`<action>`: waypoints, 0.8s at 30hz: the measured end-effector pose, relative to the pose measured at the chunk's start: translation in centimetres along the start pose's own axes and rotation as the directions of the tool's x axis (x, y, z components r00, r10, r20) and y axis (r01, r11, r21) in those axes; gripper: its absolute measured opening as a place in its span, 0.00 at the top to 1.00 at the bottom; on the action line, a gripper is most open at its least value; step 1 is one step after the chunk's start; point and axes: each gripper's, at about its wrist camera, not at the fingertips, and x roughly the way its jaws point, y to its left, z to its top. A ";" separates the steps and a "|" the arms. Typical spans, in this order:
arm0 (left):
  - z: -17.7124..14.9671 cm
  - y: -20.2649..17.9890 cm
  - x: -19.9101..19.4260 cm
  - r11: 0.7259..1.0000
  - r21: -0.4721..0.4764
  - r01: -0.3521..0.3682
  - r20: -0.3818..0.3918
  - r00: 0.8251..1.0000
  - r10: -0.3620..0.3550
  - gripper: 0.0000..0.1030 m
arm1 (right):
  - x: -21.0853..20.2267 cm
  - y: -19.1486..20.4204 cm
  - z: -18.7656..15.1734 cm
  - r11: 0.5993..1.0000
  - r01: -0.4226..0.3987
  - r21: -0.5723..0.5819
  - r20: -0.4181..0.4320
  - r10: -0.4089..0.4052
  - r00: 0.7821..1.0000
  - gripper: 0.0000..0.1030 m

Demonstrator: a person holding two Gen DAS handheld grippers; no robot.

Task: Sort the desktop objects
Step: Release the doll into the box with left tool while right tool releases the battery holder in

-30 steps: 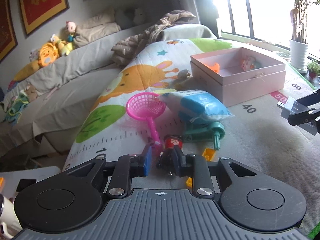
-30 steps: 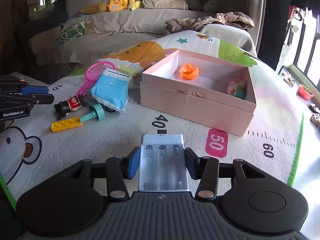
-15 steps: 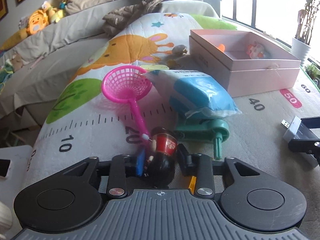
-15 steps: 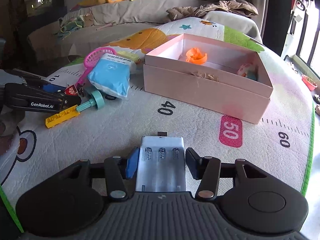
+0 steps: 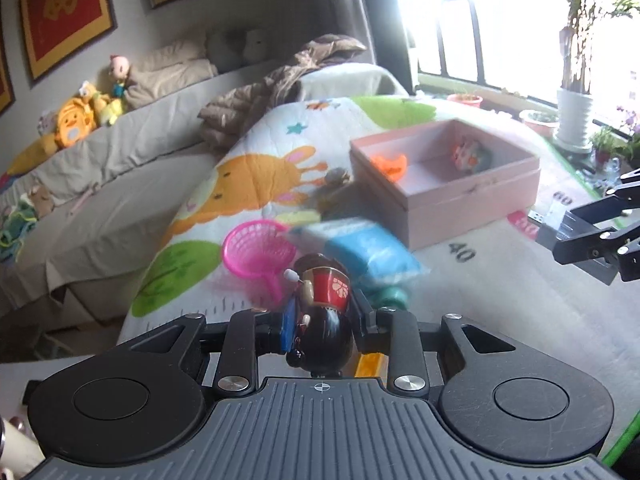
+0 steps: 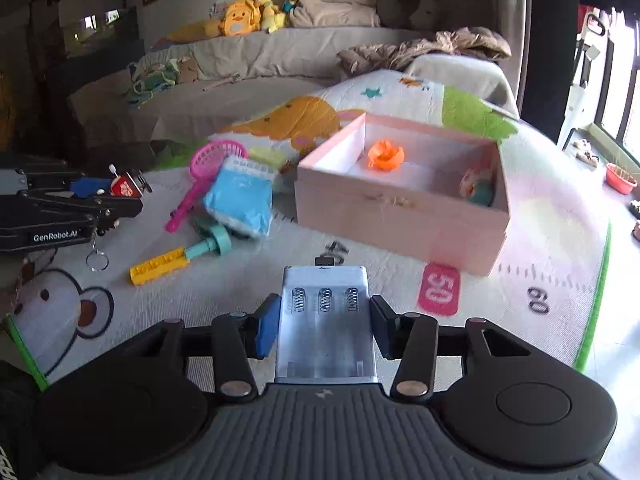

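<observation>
My left gripper [image 5: 322, 320] is shut on a small black and red wind-up toy [image 5: 324, 308], lifted above the mat; it also shows in the right wrist view [image 6: 124, 188]. My right gripper [image 6: 324, 320] is shut on a white battery holder [image 6: 326, 320] with three springs, held above the mat in front of the open pink box [image 6: 400, 216]. The box [image 5: 472, 196] holds an orange toy [image 6: 386, 154] and a round colourful toy [image 6: 478, 184].
On the play mat [image 6: 280, 280] lie a pink scoop net [image 6: 212, 160], a blue packet [image 6: 240, 196], a teal handled toy [image 6: 212, 244] and a yellow brick [image 6: 160, 268]. A sofa with plush toys [image 6: 248, 20] stands behind.
My left gripper closed on the wind-up toy and lifted it off the mat. My right gripper has risen a little with the battery holder.
</observation>
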 end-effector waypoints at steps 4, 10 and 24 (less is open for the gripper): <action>5.9 -1.2 1.1 0.998 0.001 0.068 0.112 0.991 -0.067 0.69 | -2.9 -2.4 5.6 0.999 0.053 -0.010 0.116 -0.051 0.992 0.54; 12.2 -2.3 8.5 0.978 -0.125 0.168 0.069 0.985 -0.160 0.45 | 0.5 -7.5 13.8 0.989 0.081 0.127 0.136 -0.098 0.986 0.52; -2.1 4.1 5.5 0.994 -0.104 0.012 -0.114 0.993 -0.024 0.07 | 5.5 -2.3 8.8 0.999 -0.010 0.031 0.016 0.009 1.000 0.35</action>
